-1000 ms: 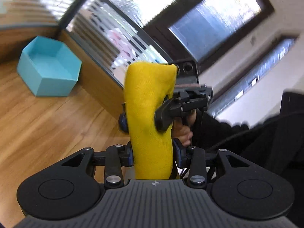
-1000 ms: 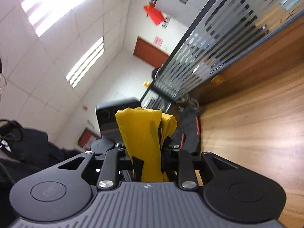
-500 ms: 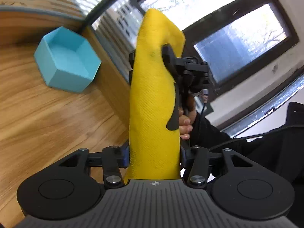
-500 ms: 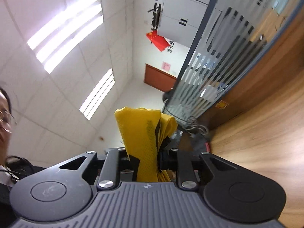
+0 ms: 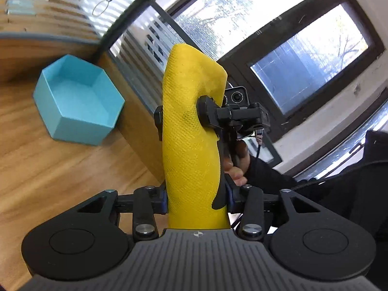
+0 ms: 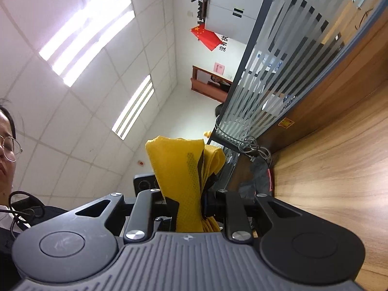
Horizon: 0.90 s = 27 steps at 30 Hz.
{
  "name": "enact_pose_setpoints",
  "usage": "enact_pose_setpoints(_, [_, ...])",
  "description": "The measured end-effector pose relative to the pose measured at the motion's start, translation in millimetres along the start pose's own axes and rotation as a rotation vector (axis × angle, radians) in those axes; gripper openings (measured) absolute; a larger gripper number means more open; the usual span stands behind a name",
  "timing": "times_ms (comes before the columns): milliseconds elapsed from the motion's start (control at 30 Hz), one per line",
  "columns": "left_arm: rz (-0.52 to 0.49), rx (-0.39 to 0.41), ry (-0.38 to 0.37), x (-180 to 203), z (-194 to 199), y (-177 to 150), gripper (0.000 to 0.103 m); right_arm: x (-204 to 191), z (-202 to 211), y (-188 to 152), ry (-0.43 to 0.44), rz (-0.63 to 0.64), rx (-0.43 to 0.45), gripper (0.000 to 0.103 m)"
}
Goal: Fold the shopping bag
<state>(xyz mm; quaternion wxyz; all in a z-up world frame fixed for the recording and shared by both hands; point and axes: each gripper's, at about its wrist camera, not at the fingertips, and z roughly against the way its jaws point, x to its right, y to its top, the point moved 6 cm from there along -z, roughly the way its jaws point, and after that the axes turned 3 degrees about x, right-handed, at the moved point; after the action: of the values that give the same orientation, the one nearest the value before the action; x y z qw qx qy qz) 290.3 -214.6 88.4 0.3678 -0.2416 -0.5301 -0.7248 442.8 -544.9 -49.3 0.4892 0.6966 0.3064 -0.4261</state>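
Observation:
The yellow mesh shopping bag (image 5: 191, 145) is gathered into a narrow upright strip, held off the table. My left gripper (image 5: 196, 201) is shut on its lower end. My right gripper (image 5: 181, 116) shows in the left wrist view clamped across the strip higher up, with the bag's rounded end sticking out beyond it. In the right wrist view the bag (image 6: 179, 169) stands bunched between the right gripper's (image 6: 188, 203) closed fingers, with a black strip along its folds.
A light blue hexagonal box (image 5: 75, 99) sits open on the wooden table (image 5: 48, 177) at the left, near a wood and glass partition (image 5: 135, 55). The table (image 6: 339, 169) also shows at right in the right wrist view. The person's dark sleeve (image 5: 315, 189) is behind.
The right gripper has slid back down the strip, closer to my left gripper. The bag's free end beyond it is shorter than half a second ago. Both grips have stayed shut.

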Motion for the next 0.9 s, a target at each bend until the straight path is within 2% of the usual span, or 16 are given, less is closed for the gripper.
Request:
enact_pose_setpoints(133, [0.051, 0.034, 0.056, -2.9, -7.5, -10.5, 0.037, 11.9, 7.6, 1.9, 0.000, -0.052, -0.014, 0.029])
enact_pose_setpoints(200, [0.062, 0.040, 0.102, -13.5, -7.2, -15.6, 0.037, 17.7, 7.2, -0.1, -0.018, -0.062, -0.023, 0.036])
enact_pose_setpoints(267, [0.084, 0.055, 0.158, -30.6, -3.0, -20.3, 0.037, 23.5, 6.2, 0.3, -0.051, -0.071, -0.035, 0.051])
enact_pose_setpoints(300, [0.113, 0.070, 0.197, -45.0, 0.9, -22.5, 0.036, 28.4, 8.4, 2.9, -0.086, -0.072, -0.022, 0.054])
enact_pose_setpoints(367, [0.179, 0.106, 0.284, -77.1, 9.4, -28.1, 0.036, 45.3, 28.4, 11.6, -0.184, -0.091, 0.053, 0.055])
enact_pose_setpoints(433, [0.240, 0.120, 0.358, -104.2, 12.0, -35.1, 0.036, 55.1, 38.1, 16.6, -0.298, -0.070, 0.092, 0.055])
enact_pose_setpoints(500, [0.283, 0.126, 0.405, -124.1, 11.2, -41.5, 0.036, 63.2, 43.5, 24.9, -0.578, 0.060, 0.121, 0.054])
enact_pose_setpoints(533, [0.321, 0.127, 0.421, -136.5, 8.5, -46.2, 0.036, 64.7, 43.9, 28.2, -0.666, 0.114, 0.132, 0.047])
enact_pose_setpoints(567, [0.343, 0.136, 0.425, -142.4, 6.8, -48.6, 0.037, 64.0, 42.6, 35.6, -0.755, 0.198, 0.158, 0.031])
enact_pose_setpoints(600, [0.362, 0.146, 0.428, -147.1, 5.3, -50.7, 0.037, 62.1, 41.1, 44.7, -0.847, 0.295, 0.190, 0.020])
enact_pose_setpoints(633, [0.371, 0.151, 0.428, -149.8, 3.0, -51.9, 0.037, 59.4, 39.9, 54.1, -0.939, 0.392, 0.221, 0.000])
enact_pose_setpoints(667, [0.377, 0.156, 0.426, -152.2, 0.6, -52.9, 0.037, 55.8, 38.8, 63.6, -1.029, 0.490, 0.253, 0.000])
enact_pose_setpoints(700, [0.387, 0.159, 0.424, -154.0, -2.2, -53.4, 0.037, 53.5, 37.9, 68.1, -1.055, 0.523, 0.265, 0.000])
enact_pose_setpoints(833, [0.406, 0.166, 0.424, -157.2, -7.5, -53.2, 0.037, 48.0, 16.3, 130.4, -1.210, 0.801, 0.381, 0.000])
enact_pose_setpoints(900, [0.415, 0.168, 0.443, -157.6, -6.2, -52.6, 0.037, 56.3, 9.8, 157.6, -1.270, 0.875, 0.421, 0.000])
